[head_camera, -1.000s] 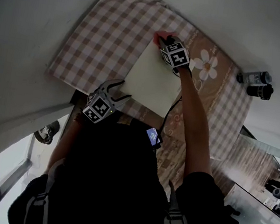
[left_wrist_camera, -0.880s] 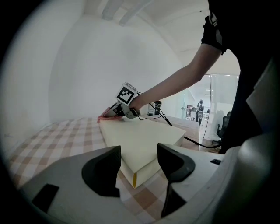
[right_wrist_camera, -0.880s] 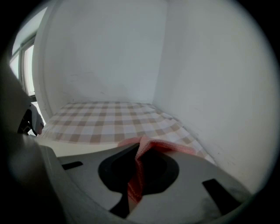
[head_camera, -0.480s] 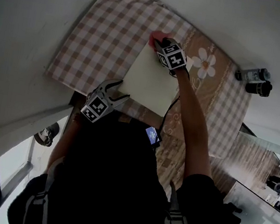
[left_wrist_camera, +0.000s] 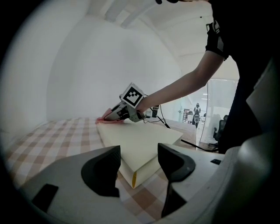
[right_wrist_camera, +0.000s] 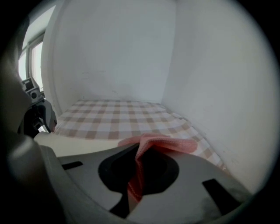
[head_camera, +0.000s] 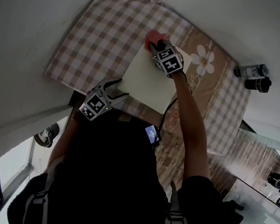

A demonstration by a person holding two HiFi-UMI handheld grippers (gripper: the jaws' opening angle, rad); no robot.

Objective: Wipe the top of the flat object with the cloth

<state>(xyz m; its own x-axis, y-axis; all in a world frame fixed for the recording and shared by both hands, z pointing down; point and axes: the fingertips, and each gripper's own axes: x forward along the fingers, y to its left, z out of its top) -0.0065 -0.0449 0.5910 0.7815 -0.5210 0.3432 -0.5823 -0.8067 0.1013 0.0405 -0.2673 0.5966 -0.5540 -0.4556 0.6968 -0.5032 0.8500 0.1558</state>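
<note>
A cream flat slab point(head_camera: 150, 80) lies on the checked tablecloth point(head_camera: 99, 39); the left gripper view shows the slab point(left_wrist_camera: 138, 142) with a thick yellow-edged near corner. My right gripper point(head_camera: 155, 47) is shut on a pink cloth point(head_camera: 153, 37) at the slab's far corner. The cloth point(right_wrist_camera: 151, 146) is pinched between the jaws and spreads out ahead of them. In the left gripper view the right gripper point(left_wrist_camera: 114, 114) presses the cloth point(left_wrist_camera: 105, 118) onto the slab. My left gripper point(head_camera: 117, 90) stands open at the slab's near edge, jaws point(left_wrist_camera: 138, 168) apart, nothing between them.
The table sits in a corner between white walls point(head_camera: 28, 17). A white flower print point(head_camera: 203, 61) marks the cloth's right side. Two dark cylinders point(head_camera: 253, 77) lie on the floor beyond the table's right end. A cable point(head_camera: 169, 108) trails along the right arm.
The right gripper has slid the pink cloth leftward along the slab's far edge, so more cloth shows past the corner. The left gripper has hardly moved.
</note>
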